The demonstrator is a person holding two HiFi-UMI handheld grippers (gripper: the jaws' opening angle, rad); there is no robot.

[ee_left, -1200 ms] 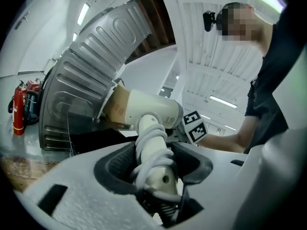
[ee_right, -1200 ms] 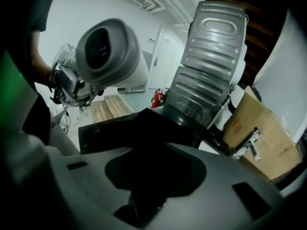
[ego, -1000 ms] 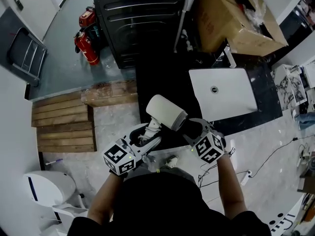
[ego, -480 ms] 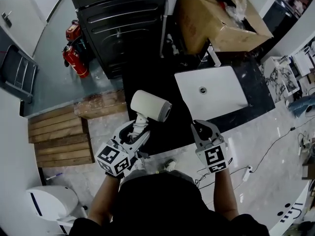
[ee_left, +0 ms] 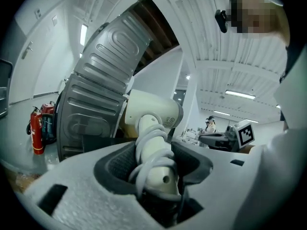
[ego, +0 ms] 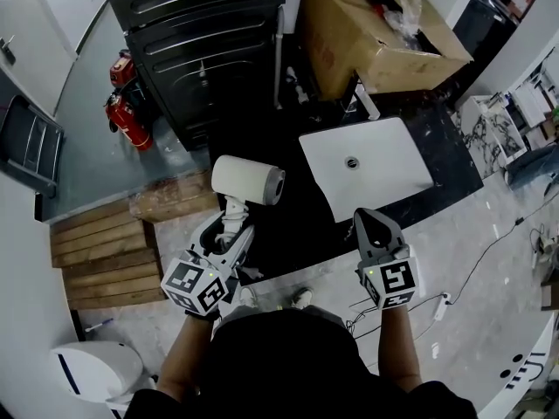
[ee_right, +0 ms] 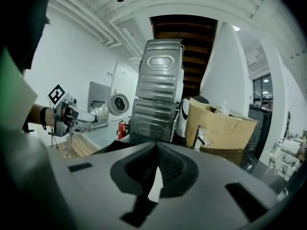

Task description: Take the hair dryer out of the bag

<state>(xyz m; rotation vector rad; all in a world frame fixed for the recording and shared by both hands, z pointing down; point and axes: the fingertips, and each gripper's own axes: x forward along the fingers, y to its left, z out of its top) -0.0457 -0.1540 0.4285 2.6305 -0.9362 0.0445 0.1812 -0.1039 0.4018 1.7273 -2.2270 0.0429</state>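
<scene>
Left gripper view shows the pads of the left gripper (ee_left: 154,172) pressed on the handle of the cream hair dryer (ee_left: 152,113), with its pale cord (ee_left: 149,143) wound in loops round that handle right where the jaws bite. The barrel sticks up above the jaws, held in the air with the nozzle end pointing toward the person's right. From the head view the hair dryer hangs over the near left edge of the dark counter (ego: 293,225), to the left of the white sink (ego: 371,164) and apart from it. The right gripper (ee_right: 156,170) has just closed its jaws; they stand tight together with nothing between them, and it is held out over the counter's near edge, just in front of the sink and well apart from the hair dryer. Farther out, an open cardboard box (ego: 371,33) sits behind the sink, a black metal cabinet (ego: 192,33) beside it, red fire extinguishers (ego: 122,116) on the floor to the left, and a wooden pallet (ego: 96,251) nearer.
</scene>
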